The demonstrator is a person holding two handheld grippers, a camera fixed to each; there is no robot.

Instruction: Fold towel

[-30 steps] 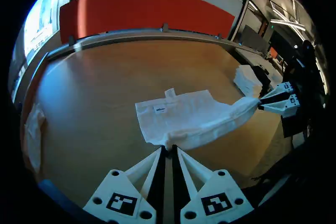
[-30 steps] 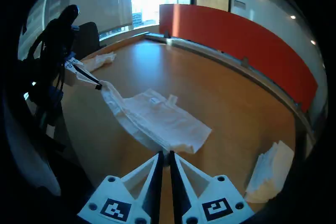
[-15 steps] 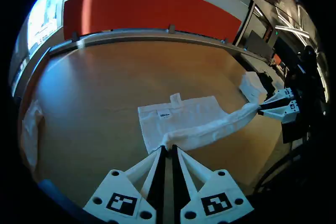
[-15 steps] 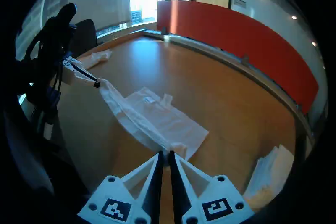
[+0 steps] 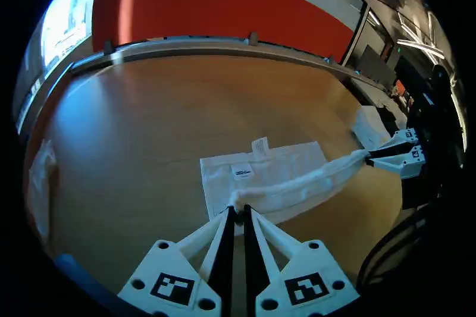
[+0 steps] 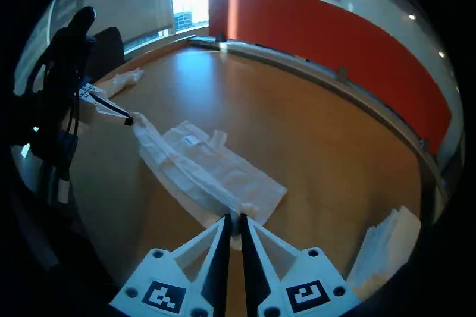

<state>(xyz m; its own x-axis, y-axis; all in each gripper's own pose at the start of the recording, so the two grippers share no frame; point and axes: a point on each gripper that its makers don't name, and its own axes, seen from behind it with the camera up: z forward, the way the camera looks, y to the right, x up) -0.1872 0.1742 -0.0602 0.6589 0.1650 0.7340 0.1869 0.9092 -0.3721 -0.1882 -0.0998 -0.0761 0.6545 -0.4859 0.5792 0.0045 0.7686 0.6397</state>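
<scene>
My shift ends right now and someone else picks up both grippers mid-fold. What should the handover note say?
Left gripper: shut on one near corner of the towel.
Right gripper: shut on the other near corner.
Towel: the far half lies flat on the table, tags showing. The near edge is lifted and stretched between the two grippers.
Done: both near corners gripped and raised.
Left: probably carry the held edge over to the far edge, lay it down and release.
A stack of folded towels sits near the table's edge.
</scene>
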